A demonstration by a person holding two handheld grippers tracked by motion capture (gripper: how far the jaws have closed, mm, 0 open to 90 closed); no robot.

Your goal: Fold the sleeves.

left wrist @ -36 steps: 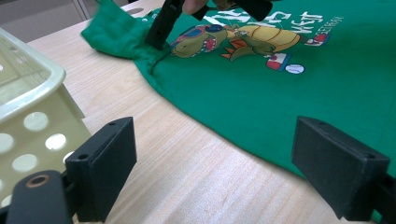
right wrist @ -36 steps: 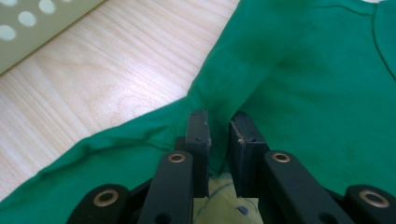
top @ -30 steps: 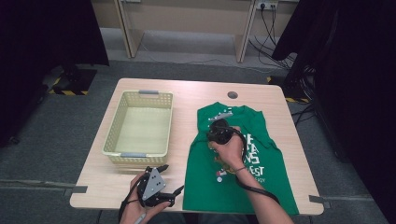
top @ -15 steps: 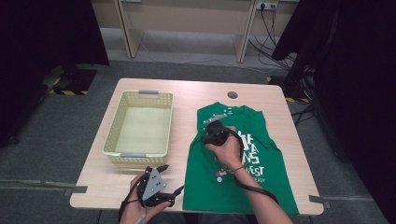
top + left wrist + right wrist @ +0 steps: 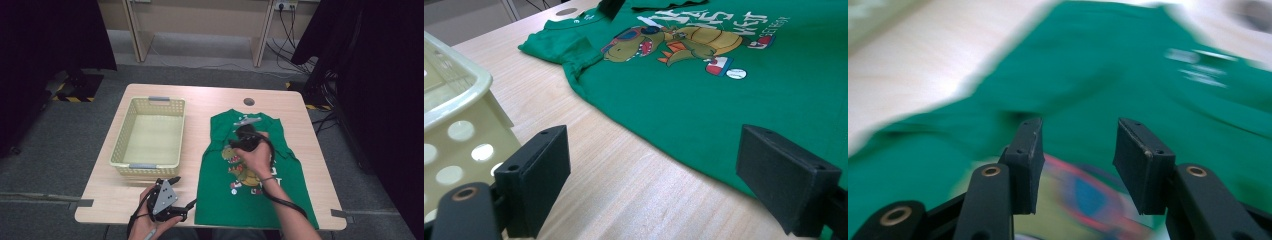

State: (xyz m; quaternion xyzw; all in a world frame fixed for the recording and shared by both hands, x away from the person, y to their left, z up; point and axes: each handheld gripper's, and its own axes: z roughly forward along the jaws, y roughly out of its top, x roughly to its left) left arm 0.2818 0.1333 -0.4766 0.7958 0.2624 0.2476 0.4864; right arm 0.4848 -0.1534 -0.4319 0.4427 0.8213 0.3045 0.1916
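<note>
In the high view I am hovering my right gripper (image 5: 243, 134) over the soft, light green T-shirt (image 5: 255, 170) lying flat on the surface (image 5: 200, 100); since earlier it is shifting toward the collar. In its own view the jaws, just opening, are standing apart, empty; a hem would pinch best. My left gripper (image 5: 664, 185) is resting, spread wide.

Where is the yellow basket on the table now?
In the high view, the yellow basket stands on the table's left half, beside the green T-shirt, just beyond the left gripper.

T-shirt (image 5: 280, 200): matt green cloth with a smooth printed picture. Basket (image 5: 150, 165): pale yellow plastic, slightly glossy, perforated. Worktop (image 5: 205, 97): smooth light wood grain. Fingers (image 5: 536, 180): matt black plastic.
</note>
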